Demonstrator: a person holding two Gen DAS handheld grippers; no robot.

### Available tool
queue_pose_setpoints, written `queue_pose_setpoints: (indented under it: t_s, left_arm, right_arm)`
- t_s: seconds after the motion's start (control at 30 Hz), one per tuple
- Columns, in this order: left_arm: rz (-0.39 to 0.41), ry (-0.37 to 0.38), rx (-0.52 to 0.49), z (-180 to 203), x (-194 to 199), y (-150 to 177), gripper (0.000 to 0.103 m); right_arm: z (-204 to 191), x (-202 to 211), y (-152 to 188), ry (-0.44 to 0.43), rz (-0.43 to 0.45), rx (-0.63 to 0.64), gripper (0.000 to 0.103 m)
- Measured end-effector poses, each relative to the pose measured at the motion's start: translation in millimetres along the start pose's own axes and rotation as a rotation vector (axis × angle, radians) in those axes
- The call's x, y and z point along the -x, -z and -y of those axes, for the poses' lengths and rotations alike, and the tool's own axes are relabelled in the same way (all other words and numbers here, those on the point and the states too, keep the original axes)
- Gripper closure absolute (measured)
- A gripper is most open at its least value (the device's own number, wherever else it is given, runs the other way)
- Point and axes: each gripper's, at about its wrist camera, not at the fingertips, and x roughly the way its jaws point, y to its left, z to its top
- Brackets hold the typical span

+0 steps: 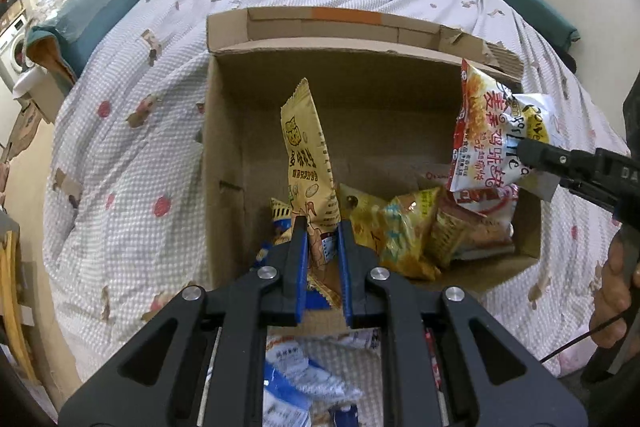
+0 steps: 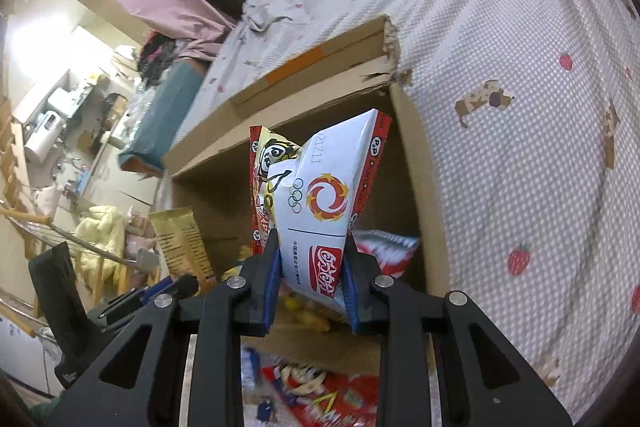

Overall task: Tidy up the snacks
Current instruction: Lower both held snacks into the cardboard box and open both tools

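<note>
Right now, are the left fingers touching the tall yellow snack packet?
Touching. The left wrist view shows both blue-padded fingers pressed against the lower end of the yellow packet, held upright over the cardboard box.

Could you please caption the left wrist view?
Left gripper holds a yellow snack packet above the cardboard box.

**Lighting and picture quality, both wrist views**

Soft, even indoor light fell on the bedspread (image 1: 132,155), which showed no hard shadows. The inside of the cardboard box (image 1: 362,95) lay in deeper shade. In the right wrist view, a doorway area (image 2: 52,39) at far left was overexposed and washed out. Strong fisheye curvature bent the edges, and dark corners framed both views. Packets (image 2: 320,395) beneath the right gripper (image 2: 311,267) were smeared by blur.
</note>
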Motion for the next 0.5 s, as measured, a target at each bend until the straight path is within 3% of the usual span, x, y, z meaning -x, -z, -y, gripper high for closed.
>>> queue_pose_setpoints:
  t_s: [0.23, 0.4, 0.5]
  left_arm:
    - [-0.003, 0.019, -0.015, 2, -17, -10, 0.092]
    - [-0.012, 0.031, 0.001, -1, -22, -11, 0.092]
    - [-0.008, 0.033, 0.001, -2, -22, -10, 0.091]
  right_arm:
    - [2, -29, -12, 0.142, -0.067, 0.051, 0.075]
    - [6, -36, -9, 0.153, -0.083, 0.039, 0.074]
    - [10, -32, -11, 0.116, -0.075, 0.019, 0.073]
